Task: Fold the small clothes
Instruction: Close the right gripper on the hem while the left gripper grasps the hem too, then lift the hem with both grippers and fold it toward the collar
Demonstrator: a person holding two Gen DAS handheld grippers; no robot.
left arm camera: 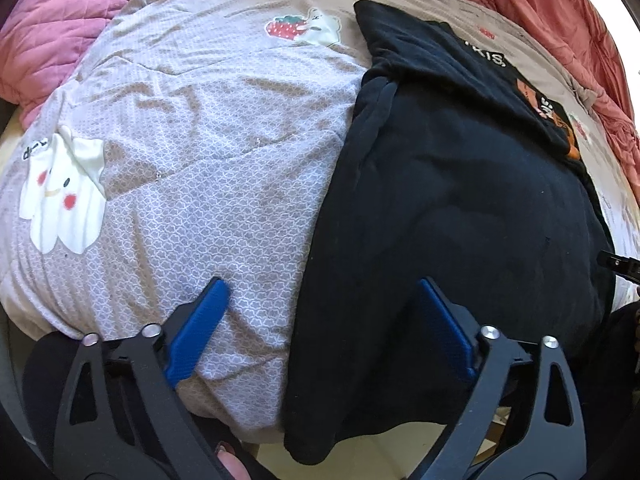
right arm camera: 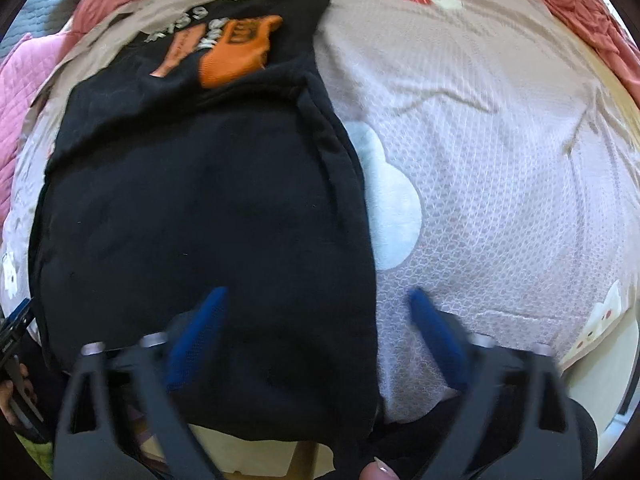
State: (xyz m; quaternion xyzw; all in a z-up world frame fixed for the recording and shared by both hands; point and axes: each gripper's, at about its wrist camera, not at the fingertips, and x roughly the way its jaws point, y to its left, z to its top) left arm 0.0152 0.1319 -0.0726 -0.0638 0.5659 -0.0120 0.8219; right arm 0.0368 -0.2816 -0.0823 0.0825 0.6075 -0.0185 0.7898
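Note:
A black garment [left arm camera: 460, 200] with orange and white print lies spread on a patterned grey-beige bedspread [left arm camera: 200, 160], its near edge hanging over the bed's front. My left gripper [left arm camera: 322, 292] is open above the garment's left edge, one blue finger over the bedspread, one over the black cloth. In the right wrist view the same black garment [right arm camera: 192, 200] fills the left half. My right gripper [right arm camera: 318, 300] is open above the garment's right edge and holds nothing.
A pink quilt [left arm camera: 52, 40] lies at the far left and a rust-red blanket [left arm camera: 560, 28] at the far right. The bedspread [right arm camera: 500, 180] has cloud, strawberry and cartoon patches. The other gripper's tip [left arm camera: 620, 264] shows at the right edge.

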